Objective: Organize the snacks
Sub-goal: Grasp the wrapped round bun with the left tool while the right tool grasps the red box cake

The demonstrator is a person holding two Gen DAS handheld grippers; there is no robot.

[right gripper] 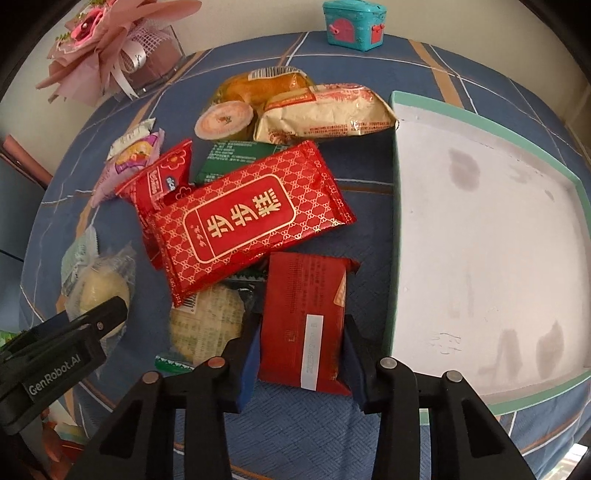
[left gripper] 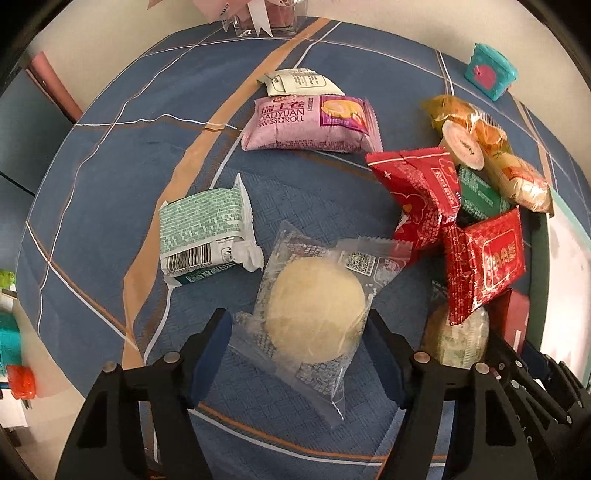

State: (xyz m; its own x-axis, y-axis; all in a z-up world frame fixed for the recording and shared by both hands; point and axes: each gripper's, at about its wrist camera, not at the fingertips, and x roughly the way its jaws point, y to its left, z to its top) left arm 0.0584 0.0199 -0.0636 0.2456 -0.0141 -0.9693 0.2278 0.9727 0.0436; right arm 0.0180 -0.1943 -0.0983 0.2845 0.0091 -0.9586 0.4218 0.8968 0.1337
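Note:
A pale round pastry in a clear wrapper [left gripper: 314,314] lies on the blue tablecloth between the fingers of my left gripper [left gripper: 299,347]. The jaws stand open, with the pads at the wrapper's edges. My right gripper [right gripper: 301,362] is shut on a dark red snack packet [right gripper: 303,325], just left of a white box with a teal rim [right gripper: 480,221] that holds nothing. A large red and gold packet [right gripper: 243,218] lies over a heap of other snacks beyond it. The left gripper [right gripper: 74,332] also shows at the lower left of the right wrist view.
A pink Swiss roll packet [left gripper: 310,125], a green-and-white packet [left gripper: 203,229] and a red packet [left gripper: 417,192] lie nearby. Bread packets [right gripper: 325,110] and a small cup cake [right gripper: 225,120] sit farther back. A teal toy chest [right gripper: 354,24] and a pink bouquet [right gripper: 110,55] stand near the far table edge.

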